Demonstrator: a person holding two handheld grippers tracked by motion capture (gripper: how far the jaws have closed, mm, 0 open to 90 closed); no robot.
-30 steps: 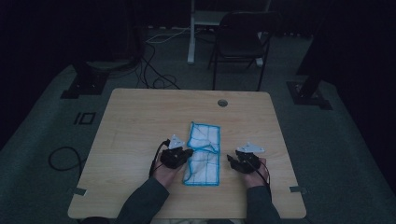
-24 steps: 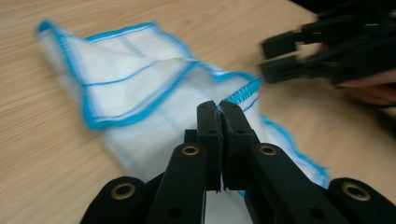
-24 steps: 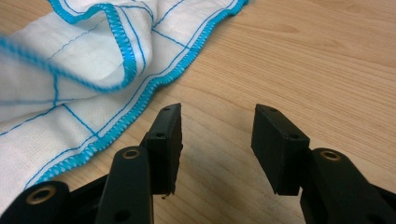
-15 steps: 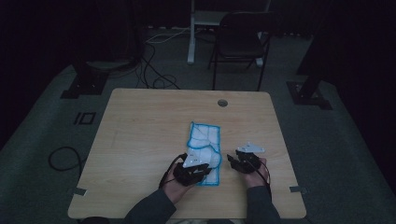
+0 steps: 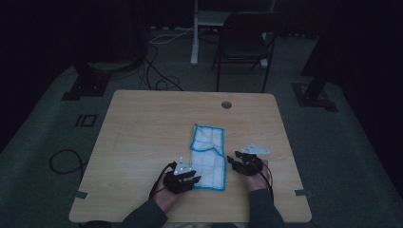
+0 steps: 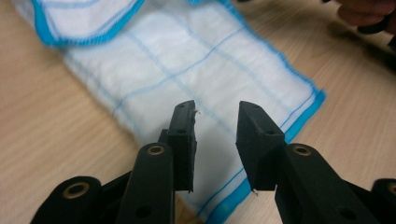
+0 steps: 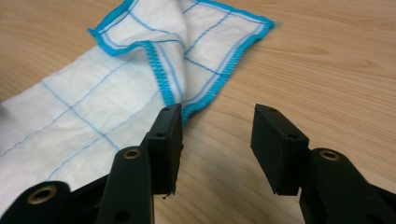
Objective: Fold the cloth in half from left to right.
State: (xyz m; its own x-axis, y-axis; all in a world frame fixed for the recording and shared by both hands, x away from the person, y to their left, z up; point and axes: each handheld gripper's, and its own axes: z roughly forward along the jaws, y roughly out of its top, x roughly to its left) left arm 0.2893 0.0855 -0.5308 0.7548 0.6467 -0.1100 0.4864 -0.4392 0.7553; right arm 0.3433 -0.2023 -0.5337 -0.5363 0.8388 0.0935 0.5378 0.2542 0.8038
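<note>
A white cloth (image 5: 208, 154) with a blue hem and thin blue grid lines lies flat on the wooden table (image 5: 142, 133), its far part folded over itself. My left gripper (image 5: 196, 179) sits low at the cloth's near left corner. In the left gripper view its jaws (image 6: 215, 109) have just been opening and now stand apart above the cloth (image 6: 187, 60), pinching nothing. My right gripper (image 5: 231, 162) rests beside the cloth's right edge. In the right gripper view it (image 7: 217, 114) is open, its left pad at the folded hem of the cloth (image 7: 93, 116), bare wood between the pads.
A round cable hole (image 5: 226, 104) lies near the table's far edge. Beyond the table stand a dark chair (image 5: 244, 45) and a white post, with cables (image 5: 157, 71) on the floor. The other hand (image 6: 369, 18) shows far off in the left gripper view.
My left hand has slid from the cloth's left edge toward the near corner and dropped lower, and its jaws have opened. The right hand has stayed where it was.
</note>
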